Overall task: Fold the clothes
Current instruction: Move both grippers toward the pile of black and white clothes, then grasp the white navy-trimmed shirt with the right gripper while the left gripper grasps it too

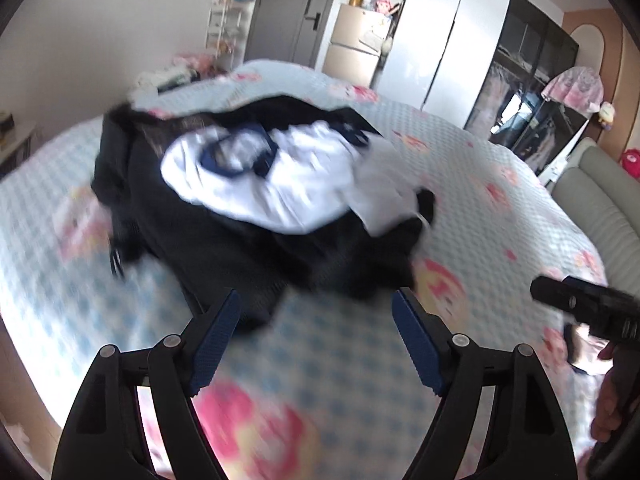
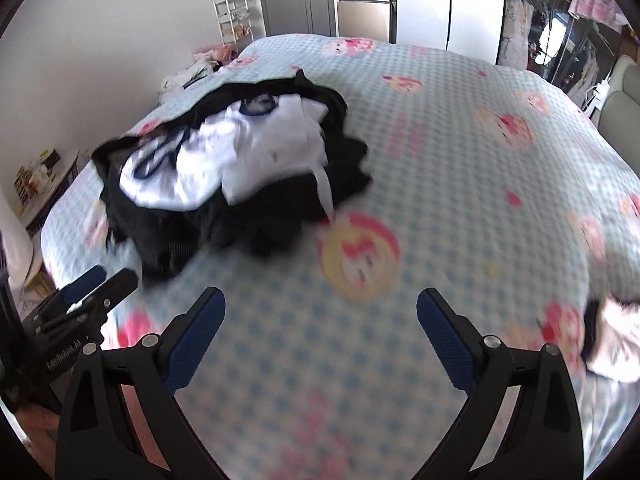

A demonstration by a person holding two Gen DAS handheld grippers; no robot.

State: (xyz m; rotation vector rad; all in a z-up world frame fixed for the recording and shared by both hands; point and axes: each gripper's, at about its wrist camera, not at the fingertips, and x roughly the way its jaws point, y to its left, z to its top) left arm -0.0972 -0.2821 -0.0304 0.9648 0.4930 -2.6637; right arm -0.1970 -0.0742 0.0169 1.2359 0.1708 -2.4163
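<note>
A heap of clothes lies on the bed: a white garment with navy trim [image 1: 276, 176] [image 2: 224, 160] on top of crumpled black garments [image 1: 248, 256] [image 2: 240, 228]. My left gripper [image 1: 316, 308] hovers open just in front of the heap's near edge, nothing between its blue pads. My right gripper [image 2: 320, 308] is open too, over bare bedspread to the right of the heap. Each gripper shows in the other's view: the right gripper's body [image 1: 588, 308] at the right edge, the left gripper's fingers [image 2: 92, 288] at the lower left. Both views are motion-blurred.
The bed has a light blue checked spread with pink cartoon prints [image 2: 440, 160]. A small pink and black cloth item [image 2: 612, 344] lies near the right edge. A grey headboard [image 1: 600, 208], wardrobes [image 1: 448, 40], a small fridge [image 1: 356, 48] and a white shelf rack [image 2: 234, 20] surround the bed.
</note>
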